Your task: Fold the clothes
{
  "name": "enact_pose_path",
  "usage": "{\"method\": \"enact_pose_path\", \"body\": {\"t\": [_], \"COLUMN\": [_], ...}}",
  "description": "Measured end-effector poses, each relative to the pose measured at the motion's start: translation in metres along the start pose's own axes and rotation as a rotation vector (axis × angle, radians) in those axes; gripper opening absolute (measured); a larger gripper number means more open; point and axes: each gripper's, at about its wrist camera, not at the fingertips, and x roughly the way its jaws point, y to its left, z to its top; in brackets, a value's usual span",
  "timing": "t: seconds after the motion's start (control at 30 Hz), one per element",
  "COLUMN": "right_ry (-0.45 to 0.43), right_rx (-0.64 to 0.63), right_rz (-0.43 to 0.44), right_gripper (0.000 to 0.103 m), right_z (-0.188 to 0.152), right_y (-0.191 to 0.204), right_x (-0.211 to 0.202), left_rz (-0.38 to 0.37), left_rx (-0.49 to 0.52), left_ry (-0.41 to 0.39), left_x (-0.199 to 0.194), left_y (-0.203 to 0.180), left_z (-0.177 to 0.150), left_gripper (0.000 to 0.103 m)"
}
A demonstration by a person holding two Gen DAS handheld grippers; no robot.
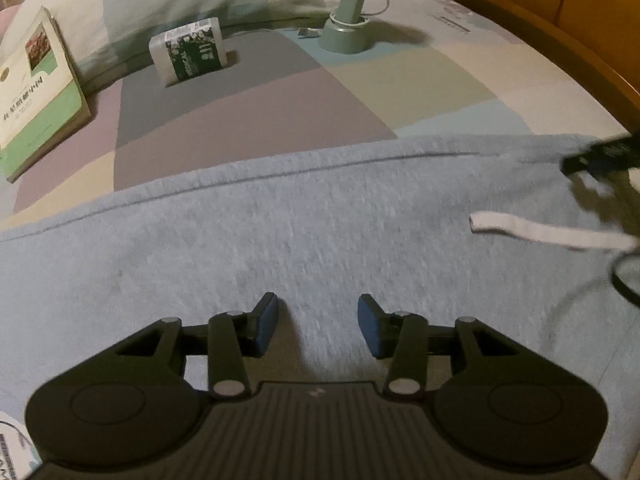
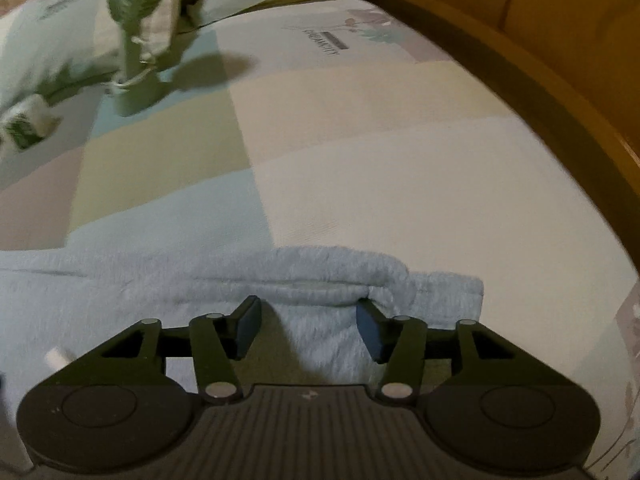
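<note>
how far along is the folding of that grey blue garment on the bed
Early. Done: the grey-blue garment lies spread flat on the patchwork bedsheet, white drawstring loose on top. In hand: nothing; the left gripper is open over the middle of the cloth, and the right gripper is open at its bunched corner. Left: grip an edge and make the folds; no clean fold shows yet.

- Both views are dim and warm-toned, with soft grain.
- The desk fan (image 1: pixel 348 20) throws a long shadow to its right, so light arrives from the left.
- Ahead of the right gripper (image 2: pixel 308 328), the far-left corner smears with motion blur.
- Fisheye bending curves the wooden bed frame (image 2: pixel 560 92); corners go black.
- Beyond the left gripper (image 1: pixel 318 326), the white drawstring (image 1: pixel 540 232) is streaked.
</note>
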Motion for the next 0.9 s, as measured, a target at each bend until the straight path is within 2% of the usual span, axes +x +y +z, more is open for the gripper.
{"method": "enact_pose_path", "body": {"t": [0.07,0.2,0.4,0.5,0.6,0.83,0.9], "right_ry": [-0.023,-0.073,-0.016,0.031,0.061,0.075,0.078], "right_rx": [-0.02,-0.097,-0.237,-0.269,-0.271,-0.302,-0.311], "right_rz": [0.038,0.114,0.147,0.155,0.126,0.085,0.073], "right_gripper": [0.069,0.073,0.073,0.073,0.073,0.073,0.073], "right_z": [-0.013,-0.061,-0.166,-0.209,-0.228,-0.235,-0.237], "right_y": [-0.007,-0.015,-0.008,-0.007,-0.011,-0.019,-0.022], "right_x": [-0.028,-0.086,-0.134,-0.14,-0.134,-0.153,-0.159], "left_rz": [-0.023,-0.087,-0.222,-0.234,-0.197,-0.179,-0.179], "left_rx": [0.01,0.074,0.241,0.317,0.337,0.401,0.42], "left_ry": [-0.016,-0.056,-0.101,-0.093,-0.084,-0.057,-0.056], "left_x": [-0.008,-0.019,-0.003,0.02,0.04,0.038,0.03], "left_y": [-0.004,-0.024,-0.086,-0.111,-0.121,-0.123,-0.123], "left_z": [0.01,0.031,0.052,0.05,0.045,0.057,0.057], "left_gripper": [0.044,0.044,0.045,0.045,0.048,0.048,0.044]}}
